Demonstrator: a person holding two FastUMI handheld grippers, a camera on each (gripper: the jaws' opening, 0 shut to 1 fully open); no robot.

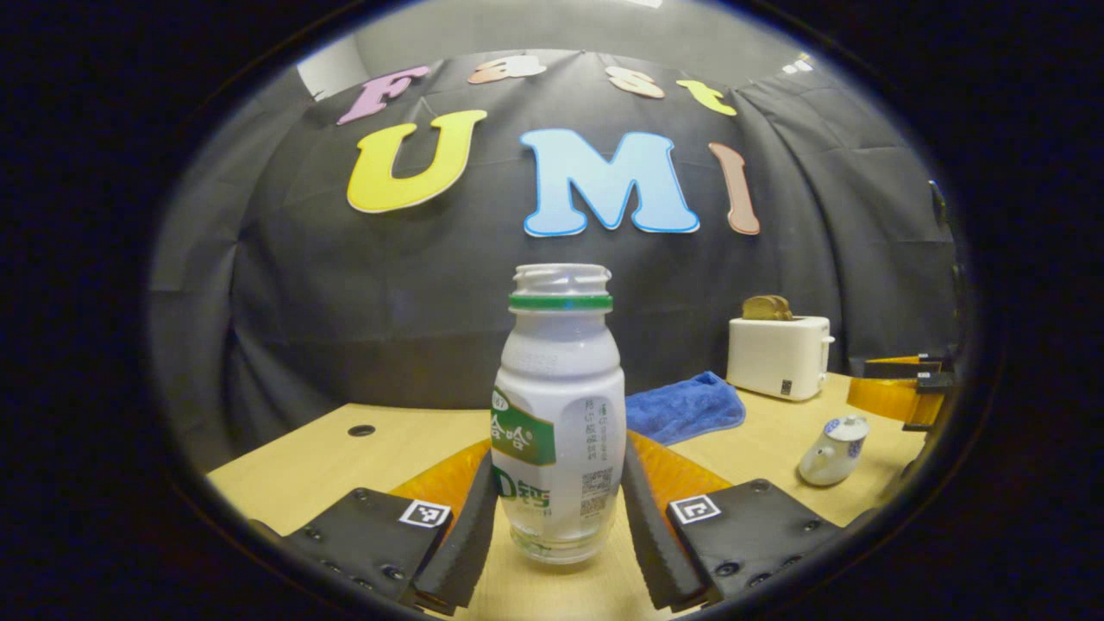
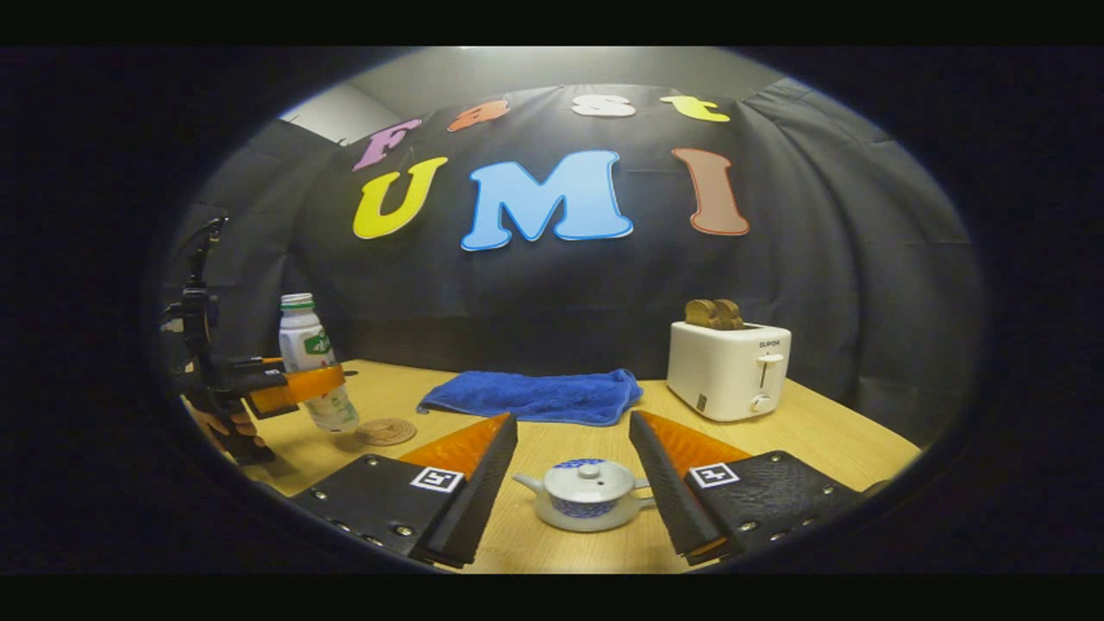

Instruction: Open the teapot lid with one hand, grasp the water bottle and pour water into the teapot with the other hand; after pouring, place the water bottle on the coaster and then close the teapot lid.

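Note:
A white uncapped water bottle [image 1: 559, 414] with a green label stands between my left gripper's [image 1: 559, 453] fingers, and both press on its sides. In the right gripper view the same bottle [image 2: 313, 358] leans slightly in the left gripper [image 2: 297, 386], just left of a round woven coaster [image 2: 385, 430]. The small white-and-blue teapot [image 2: 586, 496] sits on the table with its lid on, in the gap between the wide-apart fingers of my right gripper [image 2: 571, 429], untouched. From the left gripper view the teapot [image 1: 832, 448] is at the right, below the right gripper [image 1: 906, 390].
A white toaster [image 2: 729, 369] with bread in it stands at the back right of the wooden table [image 2: 828, 431]. A blue towel [image 2: 535, 395] lies at the back middle. A hand [image 2: 226, 424] holds the left gripper near the table's left edge.

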